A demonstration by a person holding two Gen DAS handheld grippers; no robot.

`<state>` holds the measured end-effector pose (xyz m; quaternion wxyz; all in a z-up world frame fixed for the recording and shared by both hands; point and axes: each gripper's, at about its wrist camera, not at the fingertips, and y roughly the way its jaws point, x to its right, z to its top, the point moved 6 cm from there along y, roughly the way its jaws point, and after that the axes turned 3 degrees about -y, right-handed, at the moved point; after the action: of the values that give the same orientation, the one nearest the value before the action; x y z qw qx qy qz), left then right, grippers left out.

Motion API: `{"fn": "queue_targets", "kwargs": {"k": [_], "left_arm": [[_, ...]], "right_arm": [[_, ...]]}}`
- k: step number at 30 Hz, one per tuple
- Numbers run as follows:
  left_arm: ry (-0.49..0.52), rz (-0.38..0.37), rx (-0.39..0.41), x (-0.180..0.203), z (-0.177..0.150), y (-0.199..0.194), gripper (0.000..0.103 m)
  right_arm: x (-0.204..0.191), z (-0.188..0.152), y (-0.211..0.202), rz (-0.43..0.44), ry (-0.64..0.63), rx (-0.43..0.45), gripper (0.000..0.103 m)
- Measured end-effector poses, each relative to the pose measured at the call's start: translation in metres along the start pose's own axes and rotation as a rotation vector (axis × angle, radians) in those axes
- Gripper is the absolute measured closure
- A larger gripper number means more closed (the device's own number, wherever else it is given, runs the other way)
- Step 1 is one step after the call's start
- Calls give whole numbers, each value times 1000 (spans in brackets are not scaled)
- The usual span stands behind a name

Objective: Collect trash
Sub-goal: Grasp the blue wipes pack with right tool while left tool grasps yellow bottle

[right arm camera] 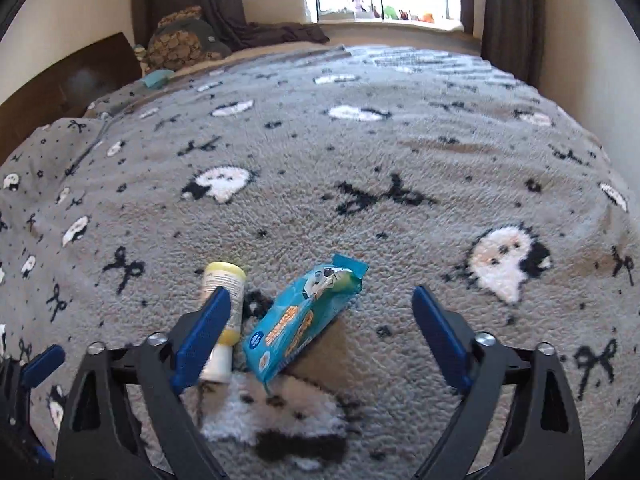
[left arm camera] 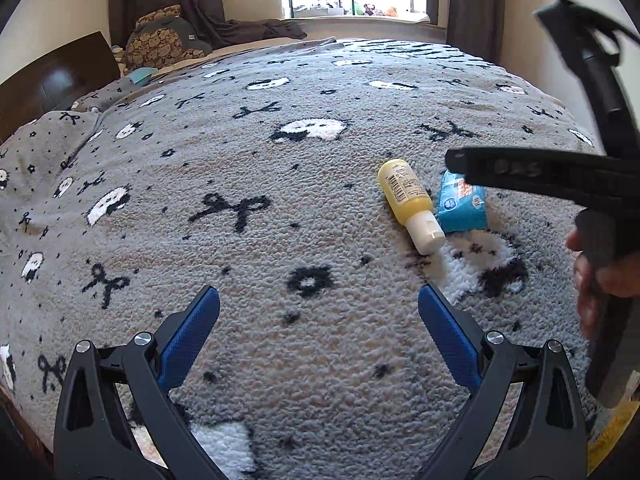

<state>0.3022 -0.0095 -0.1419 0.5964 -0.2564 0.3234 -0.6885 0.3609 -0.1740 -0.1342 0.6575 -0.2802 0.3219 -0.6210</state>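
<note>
Right gripper [right arm camera: 322, 332]: nearest to the trash; fingers apart, nothing clamped, angled down over the bed.

Blue snack wrapper [right arm camera: 298, 326]: torn open, lying on the blanket between the right fingers, nearer the left one; long axis runs from near-left to far-right, slantwise to the gap.

Yellow bottle [right arm camera: 224, 304]: white cap toward the camera, just beside the wrapper's left, partly hidden behind the left finger; long axis roughly away from the camera.

Left gripper [left arm camera: 318, 316]: fingers apart, empty; both items lie ahead and to its right, well apart from it.

Grey patterned blanket [right arm camera: 360, 152]: covers the bed beyond.

Judgement: the right hand is better placed, wrapper first.
</note>
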Motion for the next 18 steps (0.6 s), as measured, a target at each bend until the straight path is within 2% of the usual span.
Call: {"fn": "queue_targets", "kwargs": {"k": [2, 4, 6, 7, 13, 18], "left_arm": [[0, -6, 4, 1, 2, 0, 9], [-1, -12, 7, 4, 5, 1, 9], [-2, -26, 7, 8, 9, 3, 9], [-2, -32, 5, 11, 10, 4, 9], [4, -54, -5, 30, 26, 17, 11], [-30, -94, -13, 51, 48, 34, 15]], "right_arm": [[-1, -2, 13, 20, 13, -44, 50], [-2, -6, 24, 21, 7, -83, 59], [-3, -7, 25, 34, -2, -80, 65], [-3, -6, 22, 37, -6, -67, 86], [22, 10, -11, -61, -76, 14, 90], [49, 9, -32, -71, -81, 37, 90]]}}
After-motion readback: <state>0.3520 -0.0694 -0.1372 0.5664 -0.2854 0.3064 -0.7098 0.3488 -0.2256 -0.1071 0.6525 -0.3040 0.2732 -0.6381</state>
